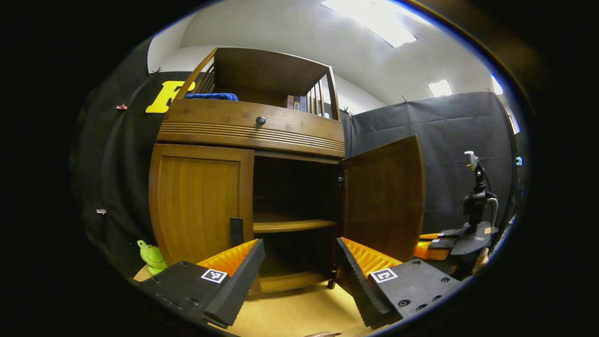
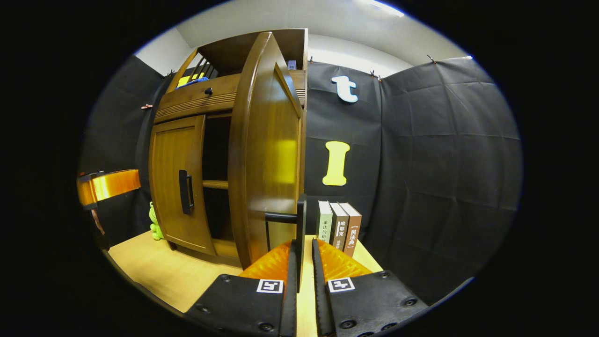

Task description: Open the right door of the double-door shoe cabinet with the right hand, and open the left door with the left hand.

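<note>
1. Cabinet: a brown wooden double-door shoe cabinet (image 1: 252,135) stands straight ahead of our left gripper (image 1: 299,262), whose fingers are spread wide with nothing between them.
2. We see its brown wooden left door (image 1: 199,206) shut, ahead and to the left of that gripper's left finger; the door's dark bar handle (image 1: 236,231) stands just above that fingertip.
3. The brown wooden right door (image 1: 381,196) is swung open, ahead and to the right of the left gripper.
4. In the right gripper view, our right gripper (image 2: 303,252) has its fingers drawn narrow around the open door's dark bar handle (image 2: 299,220); we cannot tell if both press it.
5. Three upright books (image 2: 338,224) stand just beyond the right gripper, slightly to its right.
6. A green plush frog (image 1: 152,256) sits low to the left gripper's left.
</note>
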{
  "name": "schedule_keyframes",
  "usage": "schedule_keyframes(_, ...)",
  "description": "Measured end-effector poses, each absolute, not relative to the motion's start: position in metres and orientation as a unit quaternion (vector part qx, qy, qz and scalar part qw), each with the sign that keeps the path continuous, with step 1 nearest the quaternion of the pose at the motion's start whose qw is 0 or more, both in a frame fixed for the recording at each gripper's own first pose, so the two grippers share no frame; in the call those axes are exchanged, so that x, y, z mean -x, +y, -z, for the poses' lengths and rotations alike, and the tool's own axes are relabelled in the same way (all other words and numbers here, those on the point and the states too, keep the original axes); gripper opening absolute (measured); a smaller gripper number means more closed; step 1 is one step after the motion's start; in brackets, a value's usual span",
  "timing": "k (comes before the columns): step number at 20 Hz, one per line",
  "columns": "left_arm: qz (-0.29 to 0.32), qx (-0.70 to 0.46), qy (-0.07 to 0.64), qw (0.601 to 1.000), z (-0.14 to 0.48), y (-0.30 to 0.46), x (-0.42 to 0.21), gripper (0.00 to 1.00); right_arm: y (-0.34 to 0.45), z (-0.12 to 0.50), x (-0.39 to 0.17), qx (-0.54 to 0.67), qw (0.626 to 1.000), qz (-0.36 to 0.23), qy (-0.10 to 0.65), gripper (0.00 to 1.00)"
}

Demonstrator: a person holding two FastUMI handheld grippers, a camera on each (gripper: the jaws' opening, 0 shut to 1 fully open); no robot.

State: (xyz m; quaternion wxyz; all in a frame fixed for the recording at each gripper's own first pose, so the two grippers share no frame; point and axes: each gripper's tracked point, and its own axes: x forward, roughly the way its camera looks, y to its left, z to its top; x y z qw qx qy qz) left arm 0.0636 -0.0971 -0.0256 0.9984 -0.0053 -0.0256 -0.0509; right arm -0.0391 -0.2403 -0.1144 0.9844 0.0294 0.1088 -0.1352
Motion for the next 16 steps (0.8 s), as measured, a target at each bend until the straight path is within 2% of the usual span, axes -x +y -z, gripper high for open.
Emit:
schedule_keyframes(3,0.022,-0.005,-0.022,1.000,0.033,-0.084,-0.081,0.94,-0.247,0.108,0.049,-0.028,0.984,0.144,0.102,0.20)
schedule_keyframes(4,0.012,-0.008,-0.019,1.000,0.036,-0.080,-0.086,0.94,-0.251,0.104,0.055,-0.026,0.983,0.152,0.095,0.29)
schedule_keyframes(9,-0.006,-0.006,-0.015,1.000,0.046,-0.072,-0.110,0.96,-0.271,0.078,0.096,-0.005,0.977,0.204,0.057,0.14)
schedule_keyframes(10,-0.007,-0.002,-0.014,1.000,0.046,-0.071,-0.103,0.95,-0.265,0.072,0.102,-0.008,0.979,0.196,0.046,0.11)
schedule_keyframes(12,-0.008,0.001,-0.016,1.000,0.046,-0.069,-0.107,0.96,-0.252,0.059,0.112,-0.013,0.980,0.195,0.028,0.21)
schedule_keyframes(15,-0.022,-0.005,-0.029,0.999,0.043,-0.057,-0.113,0.96,-0.231,0.046,0.116,-0.012,0.984,0.175,0.008,0.21)
schedule_keyframes(16,-0.028,-0.005,-0.036,0.999,0.042,-0.052,-0.116,0.96,-0.222,0.042,0.114,-0.016,0.986,0.167,0.002,0.29)
